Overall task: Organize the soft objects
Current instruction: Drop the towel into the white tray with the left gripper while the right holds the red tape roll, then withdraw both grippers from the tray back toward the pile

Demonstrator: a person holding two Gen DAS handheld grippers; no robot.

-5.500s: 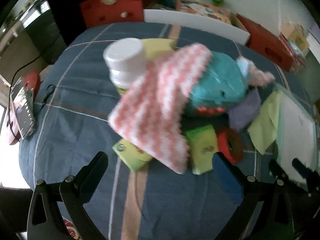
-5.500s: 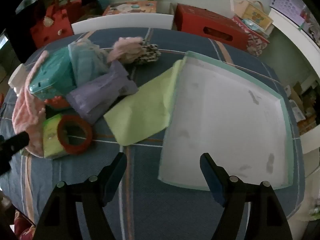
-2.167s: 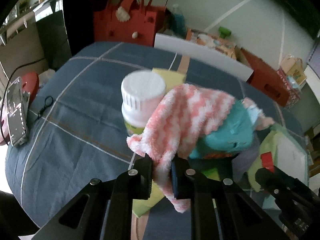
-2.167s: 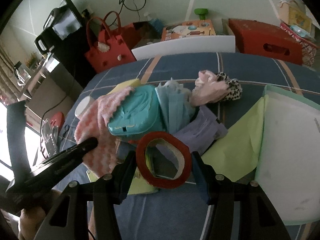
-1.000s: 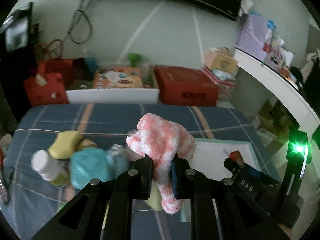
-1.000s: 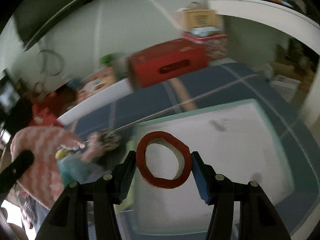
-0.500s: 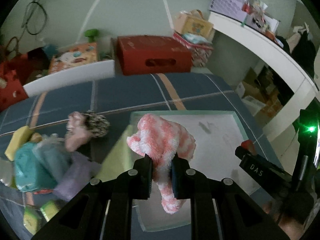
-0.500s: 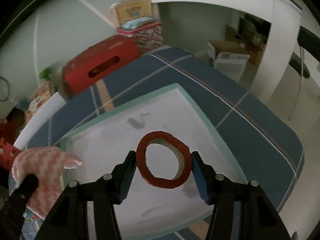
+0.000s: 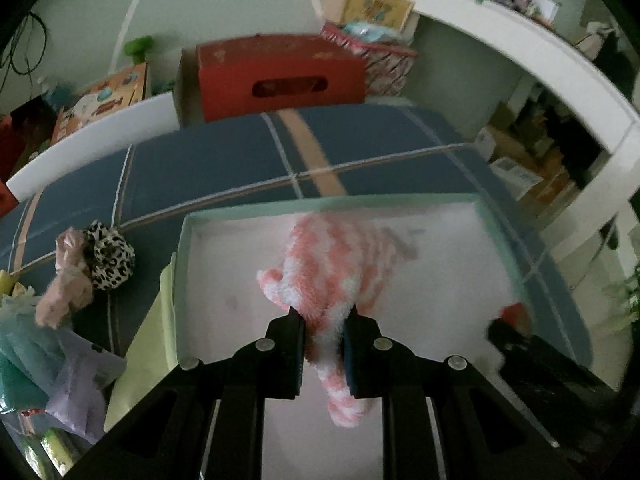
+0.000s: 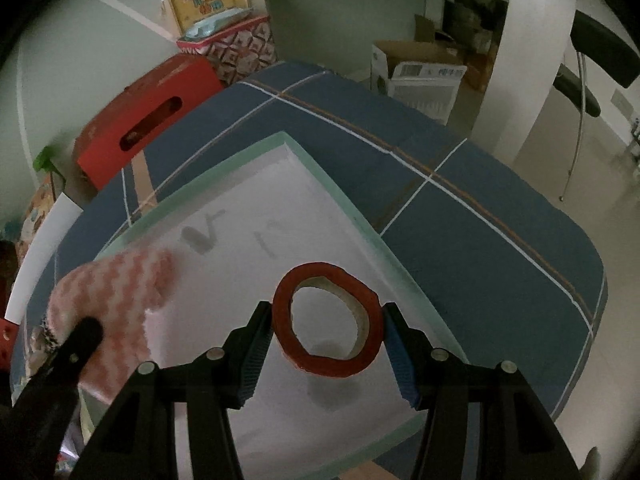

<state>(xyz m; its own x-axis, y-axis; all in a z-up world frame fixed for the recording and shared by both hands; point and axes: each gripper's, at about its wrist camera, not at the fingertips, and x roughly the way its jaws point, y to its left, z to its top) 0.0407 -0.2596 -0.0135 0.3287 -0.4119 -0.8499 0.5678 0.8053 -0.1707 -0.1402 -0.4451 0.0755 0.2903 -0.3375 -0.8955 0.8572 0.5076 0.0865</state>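
Observation:
My left gripper (image 9: 323, 338) is shut on a pink and white fuzzy cloth (image 9: 332, 272) and holds it over the white tray with a mint rim (image 9: 184, 264). The cloth's far end hangs low into the tray. My right gripper (image 10: 326, 344) is shut on a red ring of tape (image 10: 326, 330) over the tray's near right part (image 10: 340, 196). The cloth also shows at the left in the right wrist view (image 10: 116, 292). The right gripper shows blurred at the right edge of the left wrist view (image 9: 516, 332).
Left of the tray lie a leopard scrunchie (image 9: 108, 260), a pink cloth (image 9: 64, 296), a lilac pouch (image 9: 80, 392) and a yellow-green cloth (image 9: 140, 360) on the blue plaid cover (image 9: 240, 160). A red box (image 9: 280, 76) stands behind.
Both grippers moved from the pile at the left over to the tray with their loads. In the last half second both came lower toward the tray floor.

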